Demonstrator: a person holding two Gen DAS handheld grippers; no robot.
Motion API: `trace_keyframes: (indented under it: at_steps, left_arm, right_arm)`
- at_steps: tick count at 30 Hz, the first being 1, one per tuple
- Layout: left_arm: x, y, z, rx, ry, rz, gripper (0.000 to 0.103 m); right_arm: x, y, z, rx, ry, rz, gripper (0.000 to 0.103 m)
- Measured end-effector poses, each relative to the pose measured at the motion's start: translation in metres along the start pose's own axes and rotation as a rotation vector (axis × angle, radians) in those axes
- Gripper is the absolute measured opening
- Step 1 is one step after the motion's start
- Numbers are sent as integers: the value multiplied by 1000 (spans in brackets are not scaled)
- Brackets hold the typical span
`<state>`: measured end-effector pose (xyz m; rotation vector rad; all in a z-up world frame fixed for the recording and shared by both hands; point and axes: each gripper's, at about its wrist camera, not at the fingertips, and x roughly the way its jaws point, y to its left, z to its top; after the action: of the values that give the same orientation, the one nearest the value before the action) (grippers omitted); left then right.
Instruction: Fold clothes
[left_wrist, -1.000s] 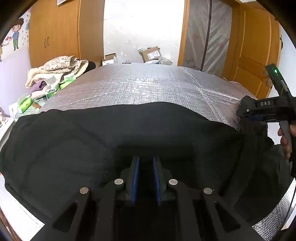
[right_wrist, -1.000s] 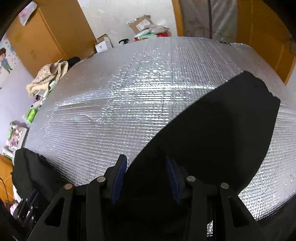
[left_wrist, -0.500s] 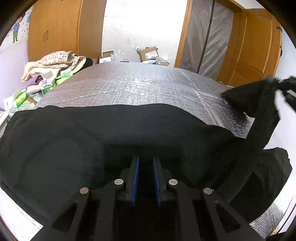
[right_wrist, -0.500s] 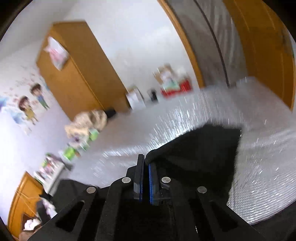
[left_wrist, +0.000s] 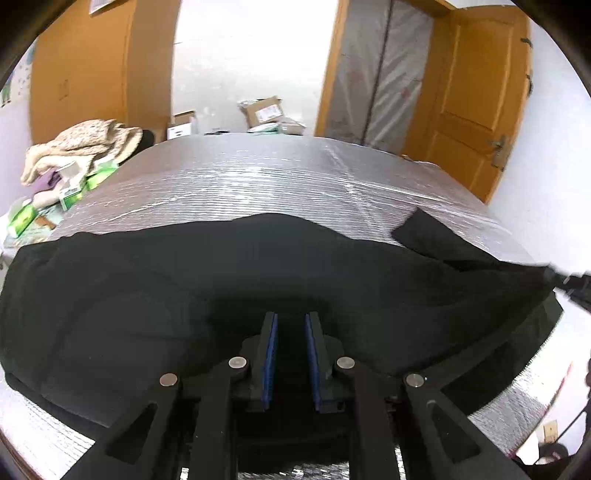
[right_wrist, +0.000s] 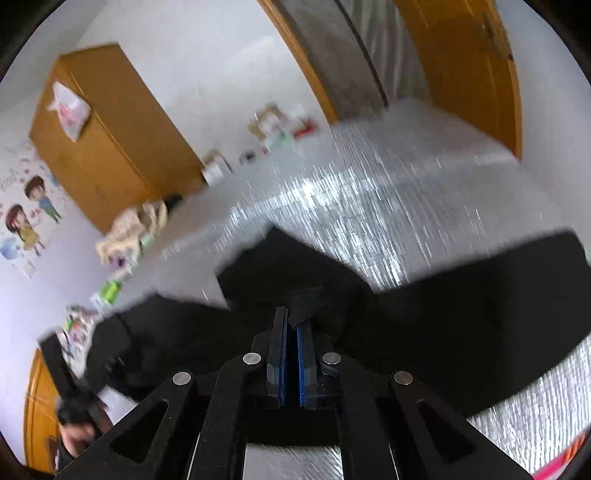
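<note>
Both grippers (left_wrist: 290, 325) (right_wrist: 291, 323) pinch black garment (left_wrist: 147, 295) edges; bare foil surface (left_wrist: 258, 184) beyond.

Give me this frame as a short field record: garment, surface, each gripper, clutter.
garment: black garment, spread flat, sleeve end lifted
surface: silver quilted cover
left gripper: jaws apart over dark cloth; grip unclear
right gripper: jaws just closed, pinching a fold of the sleeve
clutter: beige blanket pile; cardboard boxes
</note>
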<state>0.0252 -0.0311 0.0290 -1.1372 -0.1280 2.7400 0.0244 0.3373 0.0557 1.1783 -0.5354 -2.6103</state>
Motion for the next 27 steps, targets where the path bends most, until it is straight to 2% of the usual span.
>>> trace_keyframes:
  at_steps: [3, 6, 9, 11, 14, 17, 21, 24, 27]
  left_arm:
    - [-1, -12, -3, 35, 9, -47, 15]
    - [-1, -23, -5, 77, 19, -87, 15]
    - [-2, -38, -10, 129, 22, -136, 15]
    - [-4, -48, -14, 163, 24, -169, 16]
    - [-3, -64, -21, 222, 39, -219, 20]
    - [-2, -77, -28, 283, 56, -258, 22]
    - [3, -96, -37, 356, 83, -298, 25]
    - [4, -101, -39, 380, 83, -296, 25]
    - [3, -102, -39, 386, 72, -306, 25]
  right_arm:
    - [7, -6, -12, -51, 100, -30, 8]
    - [1, 0, -14, -133, 82, -54, 14]
    - [-10, 12, -7, -202, 19, -39, 22]
    - [-10, 17, -7, -238, 16, -39, 26]
    - [-4, 16, -11, -241, 35, -45, 29]
    - [1, 7, -13, -192, 51, -51, 29]
    - [9, 1, -15, -141, 74, -66, 28]
    - [7, 1, -17, -113, 51, -55, 9]
    - [-4, -3, -14, -58, 10, 8, 6]
